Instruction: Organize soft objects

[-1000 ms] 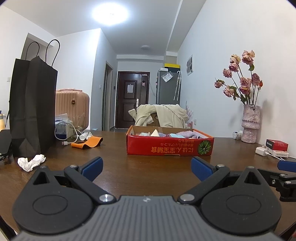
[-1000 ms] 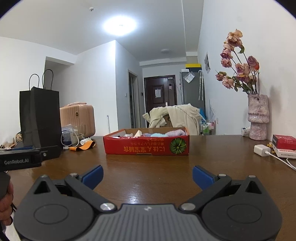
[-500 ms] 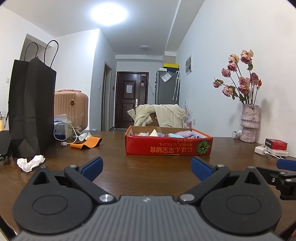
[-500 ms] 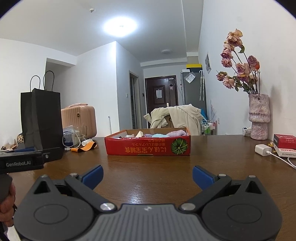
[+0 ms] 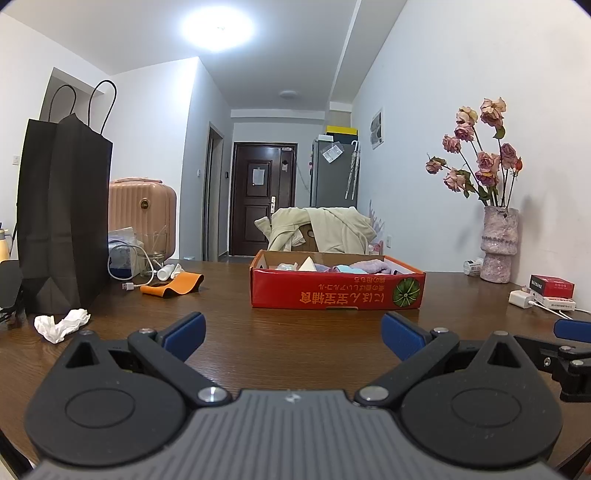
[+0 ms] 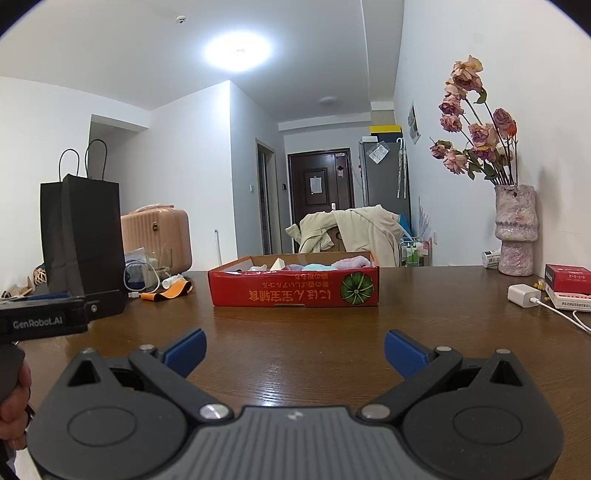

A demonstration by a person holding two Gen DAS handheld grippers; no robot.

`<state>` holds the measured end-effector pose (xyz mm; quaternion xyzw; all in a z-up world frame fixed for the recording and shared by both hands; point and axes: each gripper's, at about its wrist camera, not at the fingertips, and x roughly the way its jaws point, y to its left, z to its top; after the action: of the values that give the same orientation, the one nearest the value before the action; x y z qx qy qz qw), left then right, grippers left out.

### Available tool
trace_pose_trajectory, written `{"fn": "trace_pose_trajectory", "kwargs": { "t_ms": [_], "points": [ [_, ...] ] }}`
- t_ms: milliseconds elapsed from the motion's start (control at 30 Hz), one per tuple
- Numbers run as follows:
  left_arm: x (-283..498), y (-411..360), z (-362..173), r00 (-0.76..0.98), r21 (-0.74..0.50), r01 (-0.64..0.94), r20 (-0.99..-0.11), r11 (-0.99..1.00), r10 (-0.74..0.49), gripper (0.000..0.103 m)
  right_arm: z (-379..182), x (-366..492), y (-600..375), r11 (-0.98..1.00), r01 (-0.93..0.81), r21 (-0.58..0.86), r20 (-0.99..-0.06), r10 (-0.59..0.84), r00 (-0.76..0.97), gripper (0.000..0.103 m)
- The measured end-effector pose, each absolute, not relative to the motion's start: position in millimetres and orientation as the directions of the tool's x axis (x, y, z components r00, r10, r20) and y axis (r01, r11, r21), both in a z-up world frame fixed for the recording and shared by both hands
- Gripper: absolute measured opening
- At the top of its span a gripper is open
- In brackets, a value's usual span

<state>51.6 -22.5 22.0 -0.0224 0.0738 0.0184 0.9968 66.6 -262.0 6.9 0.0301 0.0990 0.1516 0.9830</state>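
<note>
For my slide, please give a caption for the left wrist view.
Open left gripper faces a red box of soft items across the wooden table.

Glossy grained wood desk; printed red cardboard box of soft cloths; matt black paper bag; rough mottled vase.

Ceiling light blows out at 12 o'clock (pure white glare), room evenly bright, sharp, fisheye bending and dark corners.
</note>
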Motion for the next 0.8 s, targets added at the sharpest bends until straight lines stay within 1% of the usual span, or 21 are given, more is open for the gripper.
{"fn": "trace_pose_trajectory", "kwargs": {
  "t_ms": [800],
  "points": [
    [46.3,-28.3,24.5,0.992,-0.027,-0.013,-0.127,1.000,0.010,0.103,11.6,65.3,-263.2,0.955,-0.287,0.079,-0.163,0.296,0.941,0.103]
  ]
}}
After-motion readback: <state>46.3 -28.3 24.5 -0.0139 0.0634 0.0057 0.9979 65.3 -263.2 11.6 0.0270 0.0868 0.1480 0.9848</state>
